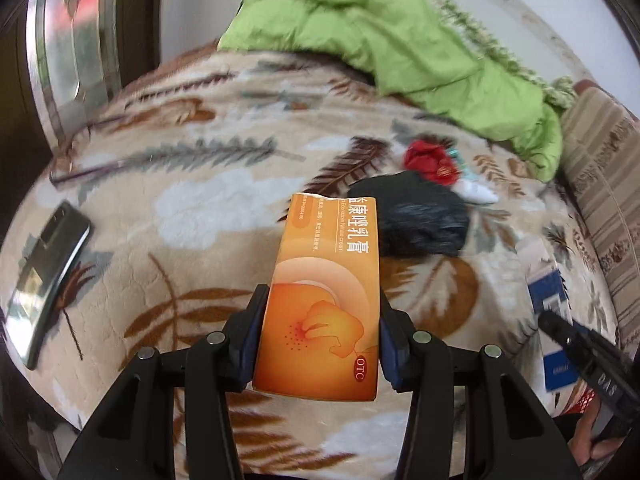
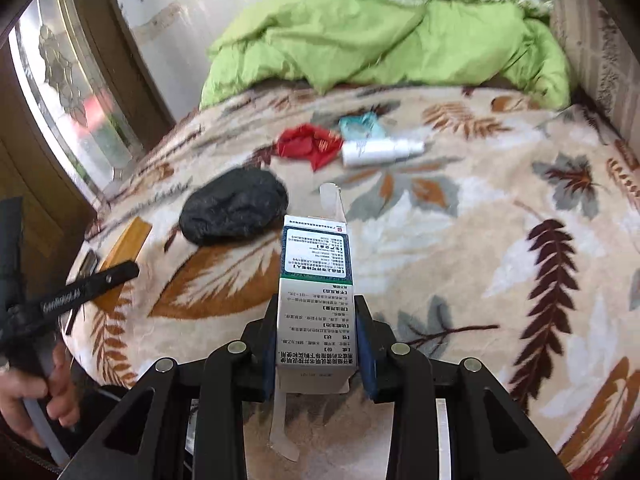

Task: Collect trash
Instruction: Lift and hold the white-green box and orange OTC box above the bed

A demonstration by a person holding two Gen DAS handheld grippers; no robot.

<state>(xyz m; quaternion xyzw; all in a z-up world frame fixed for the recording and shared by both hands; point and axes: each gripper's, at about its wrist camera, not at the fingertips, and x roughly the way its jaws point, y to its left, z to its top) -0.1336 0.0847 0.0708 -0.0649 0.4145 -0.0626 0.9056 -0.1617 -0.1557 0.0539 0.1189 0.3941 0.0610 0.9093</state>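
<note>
My left gripper (image 1: 322, 300) is shut on an orange medicine box (image 1: 328, 256), held lengthwise above the leaf-patterned blanket (image 1: 192, 184). In the right wrist view, my right gripper (image 2: 316, 304) is shut on a white and green medicine box (image 2: 316, 272) with an open flap. A crumpled black plastic bag (image 1: 420, 216) (image 2: 234, 208) lies on the bed just ahead of both boxes. Beyond it lie a red wrapper (image 1: 430, 160) (image 2: 308, 144), a teal wrapper (image 2: 360, 126) and a white bottle (image 2: 380, 150) on its side.
A dark phone (image 1: 48, 276) lies on the blanket at the left. A green quilt (image 2: 380, 32) is bunched at the far end by the wall. A wooden door with glass (image 2: 68, 92) stands left of the bed. A striped cushion (image 1: 600, 184) is at the right edge.
</note>
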